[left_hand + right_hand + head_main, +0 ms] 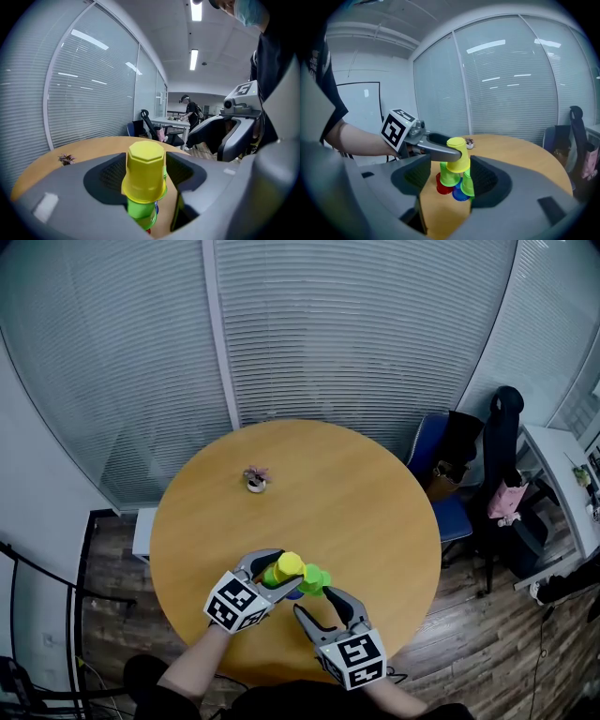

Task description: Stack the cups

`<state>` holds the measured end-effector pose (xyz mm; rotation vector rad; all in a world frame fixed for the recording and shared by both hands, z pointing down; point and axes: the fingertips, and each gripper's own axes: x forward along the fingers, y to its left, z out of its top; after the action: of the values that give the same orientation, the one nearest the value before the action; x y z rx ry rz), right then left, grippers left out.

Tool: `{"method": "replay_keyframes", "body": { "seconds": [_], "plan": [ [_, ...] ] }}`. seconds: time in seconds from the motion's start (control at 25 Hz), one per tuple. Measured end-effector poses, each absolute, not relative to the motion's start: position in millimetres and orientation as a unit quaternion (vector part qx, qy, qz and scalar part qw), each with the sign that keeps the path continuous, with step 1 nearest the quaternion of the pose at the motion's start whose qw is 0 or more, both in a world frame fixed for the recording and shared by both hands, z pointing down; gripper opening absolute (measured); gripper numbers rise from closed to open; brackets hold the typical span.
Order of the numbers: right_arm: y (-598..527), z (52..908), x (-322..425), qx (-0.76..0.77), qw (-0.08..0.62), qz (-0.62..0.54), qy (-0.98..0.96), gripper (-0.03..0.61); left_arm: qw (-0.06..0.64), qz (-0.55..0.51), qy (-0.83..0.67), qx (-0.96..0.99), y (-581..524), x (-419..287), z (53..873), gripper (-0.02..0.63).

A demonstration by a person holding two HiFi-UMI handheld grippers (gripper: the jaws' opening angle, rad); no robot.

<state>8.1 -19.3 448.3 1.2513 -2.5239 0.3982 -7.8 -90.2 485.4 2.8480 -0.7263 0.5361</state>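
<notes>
Yellow cup crowns the green cups —
left gripper clamps it; right gripper gapes wide, holding nothing.

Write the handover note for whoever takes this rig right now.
Left claw: shut on the yellow cup, at the top of the stack.
Right claw: open, empty, facing the stack.
Cups: yellow sits over two green cups; red cup and blue cup below, on the table.
Done: stack looks built.
To do: release the yellow cup, then back both claws away gently.
</notes>
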Motion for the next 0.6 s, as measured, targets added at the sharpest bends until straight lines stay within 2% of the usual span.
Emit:
{"method": "replay_keyframes", "body": {
  "seconds": [0.16, 0.6],
  "plan": [
    [-20, 447, 7, 0.436, 0.146, 0.138, -0.877, 0.252, 0.082, 0.168, -0.241, 0.952, -89, -7, 484, 0.276],
    [-12, 444, 3, 0.451, 0.140, 0.133, -0.871, 0.252, 0.071, 0.148, -0.254, 0.953, -86, -19, 472, 0.278]
  ]
}}
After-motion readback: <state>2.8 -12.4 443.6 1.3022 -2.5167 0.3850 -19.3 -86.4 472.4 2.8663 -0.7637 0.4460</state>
